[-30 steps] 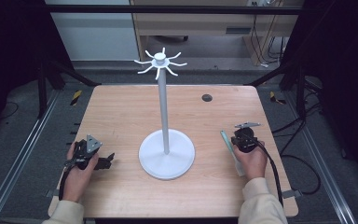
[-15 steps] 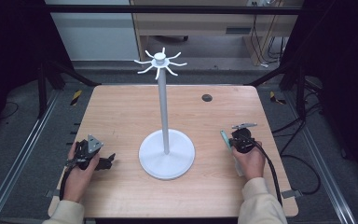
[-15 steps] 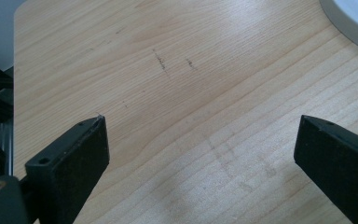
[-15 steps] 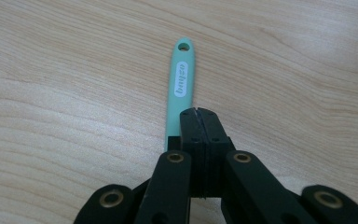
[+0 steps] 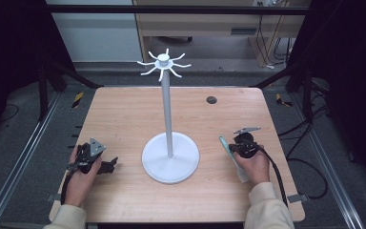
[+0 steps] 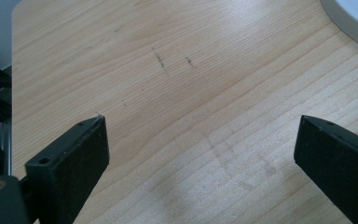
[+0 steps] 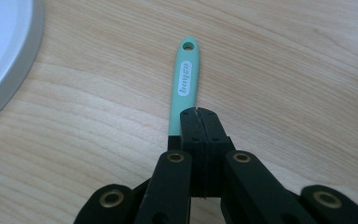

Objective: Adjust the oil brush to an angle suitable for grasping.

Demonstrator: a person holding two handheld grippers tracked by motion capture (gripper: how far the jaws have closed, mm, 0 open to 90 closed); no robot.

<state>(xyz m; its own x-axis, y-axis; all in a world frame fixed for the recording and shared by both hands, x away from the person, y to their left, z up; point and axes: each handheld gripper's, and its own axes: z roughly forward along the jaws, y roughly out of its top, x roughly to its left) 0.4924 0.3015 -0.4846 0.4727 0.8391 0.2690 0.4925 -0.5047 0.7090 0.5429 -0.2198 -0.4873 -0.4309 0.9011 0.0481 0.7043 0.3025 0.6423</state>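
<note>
High view: a pale wooden worktop (image 5: 124,124) carries a tall white stand with a round base and a crown of curved hooks (image 5: 167,119) at its centre; the person's left claw (image 5: 106,166) rests low at the near left, and the right claw (image 5: 232,150) sits at the near right, just beside the stand's base. The work in hand appears to be hanging the mint-green plastic utensil handle with a hole at its tip (image 7: 184,79) on one of the hooks. Judged from the present layout, only the pick-up is under way: the handle is gripped but lies low over the worktop, well below the hooks, so lifting, aligning the hole and threading it over a hook remain. In the right gripper view the right claw's jaws are closed together on the near end of the handle, whose free end points away toward the stand's rim. In the left gripper view the left claw (image 6: 200,158) stands wide apart over bare wood, holding and touching nothing.
</note>
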